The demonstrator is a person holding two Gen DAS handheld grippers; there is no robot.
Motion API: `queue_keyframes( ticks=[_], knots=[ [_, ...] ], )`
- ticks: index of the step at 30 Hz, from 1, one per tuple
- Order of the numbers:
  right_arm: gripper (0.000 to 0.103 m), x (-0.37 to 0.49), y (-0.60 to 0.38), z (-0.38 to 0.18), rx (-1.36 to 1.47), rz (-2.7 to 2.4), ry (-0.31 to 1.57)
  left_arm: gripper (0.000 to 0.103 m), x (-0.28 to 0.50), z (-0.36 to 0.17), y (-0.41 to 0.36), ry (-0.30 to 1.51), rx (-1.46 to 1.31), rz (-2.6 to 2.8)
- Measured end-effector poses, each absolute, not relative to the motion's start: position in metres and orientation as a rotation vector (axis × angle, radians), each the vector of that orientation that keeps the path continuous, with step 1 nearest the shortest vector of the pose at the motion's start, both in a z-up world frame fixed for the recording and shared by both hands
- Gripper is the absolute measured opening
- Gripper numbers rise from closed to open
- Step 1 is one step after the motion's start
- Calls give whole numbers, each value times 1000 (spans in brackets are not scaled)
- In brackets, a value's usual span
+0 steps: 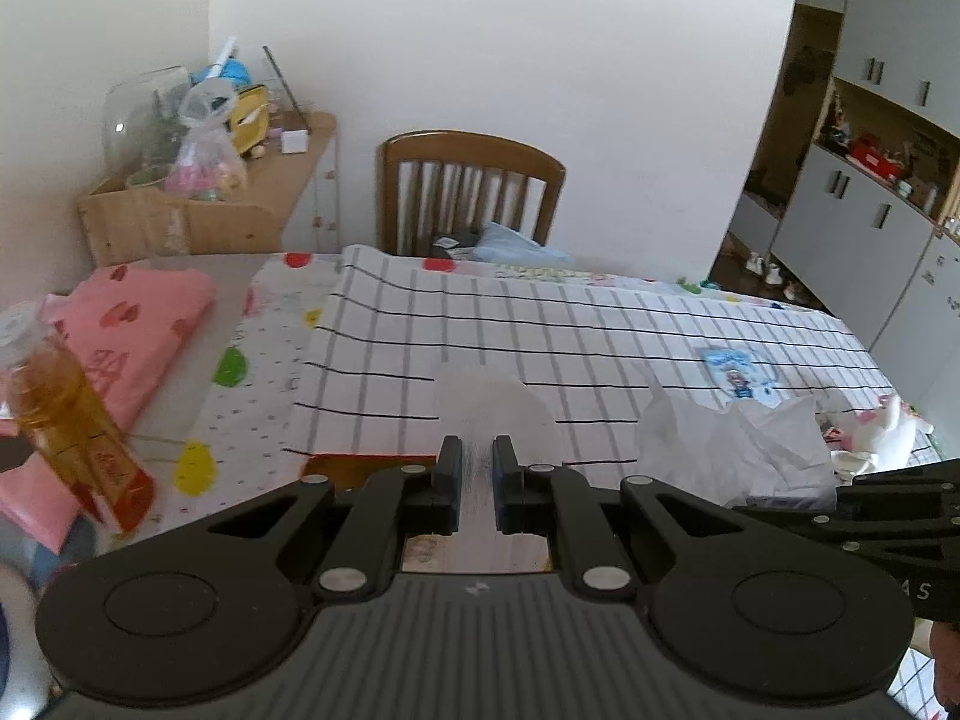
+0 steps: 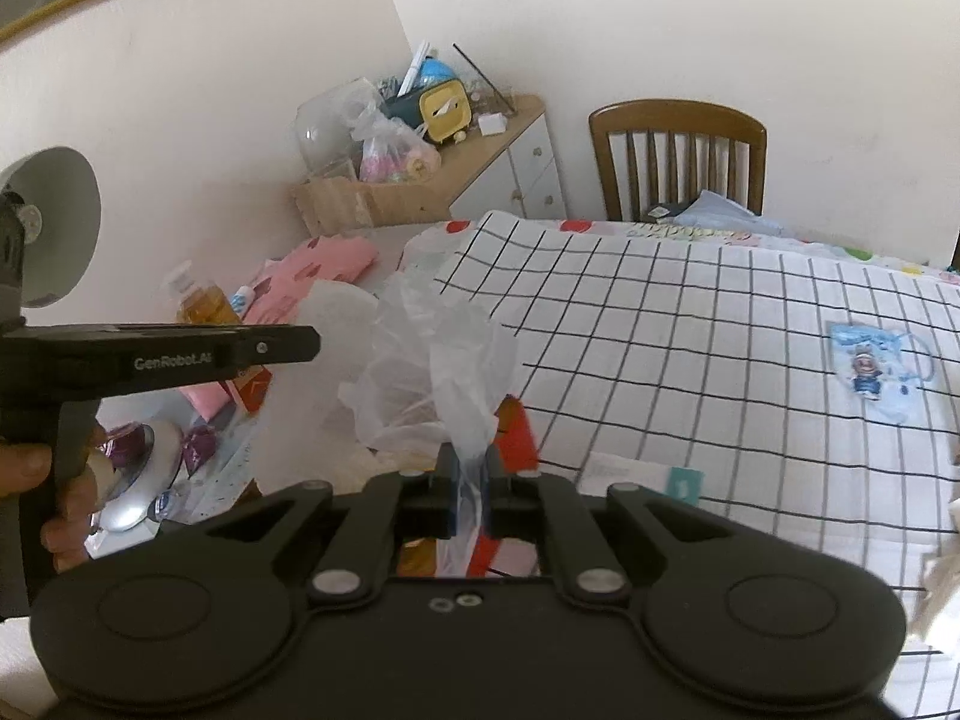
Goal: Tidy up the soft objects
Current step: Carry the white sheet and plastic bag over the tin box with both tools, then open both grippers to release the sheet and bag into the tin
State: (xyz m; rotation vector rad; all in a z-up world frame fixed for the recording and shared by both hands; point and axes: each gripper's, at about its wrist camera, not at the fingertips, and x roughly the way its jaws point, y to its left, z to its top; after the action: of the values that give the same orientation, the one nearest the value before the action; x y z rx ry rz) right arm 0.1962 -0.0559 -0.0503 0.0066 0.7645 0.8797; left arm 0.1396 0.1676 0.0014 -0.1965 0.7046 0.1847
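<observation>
So the thing we're dealing with is a thin translucent plastic bag (image 2: 432,360), and both tools have a piece of it. Our right gripper (image 2: 470,483) is clamped tight on a twisted bit of the film, with the rest of the bag puffing up crumpled straight ahead of its fingers. Our left gripper (image 1: 477,468) is closed on a flatter, smoother edge of that plastic, which stands up like a little flap right past its tips. From the left wrist view the crumpled bulk of the bag (image 1: 732,438) sits off to that gripper's right, just beside the other tool's black arm.

Under and beyond both grippers is the white cloth with a black grid (image 1: 600,330), spread flat. A small blue cartoon packet (image 2: 870,372) lies on it, ahead and to the right of our right gripper. To the left of our left gripper there's an amber bottle (image 1: 72,420), and past it a folded pink cloth (image 1: 138,324). Farther ahead stands a wooden chair (image 1: 468,192) against the wall, with a cluttered wooden cabinet (image 1: 252,204) to its left.
</observation>
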Motion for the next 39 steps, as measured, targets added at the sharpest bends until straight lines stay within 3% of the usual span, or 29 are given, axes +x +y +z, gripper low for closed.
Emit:
queue_keyframes(
  ticks=[14, 23, 39],
  knots=[
    [7, 198, 17, -82, -123, 824, 832, 10, 147, -10, 215, 693, -249, 254],
    [7, 200, 42, -104, -214, 805, 872, 10, 159, -48, 220, 794, -250, 240],
    [24, 204, 58, -120, -288, 830, 884, 10, 167, -87, 224, 913, -253, 217]
  ],
)
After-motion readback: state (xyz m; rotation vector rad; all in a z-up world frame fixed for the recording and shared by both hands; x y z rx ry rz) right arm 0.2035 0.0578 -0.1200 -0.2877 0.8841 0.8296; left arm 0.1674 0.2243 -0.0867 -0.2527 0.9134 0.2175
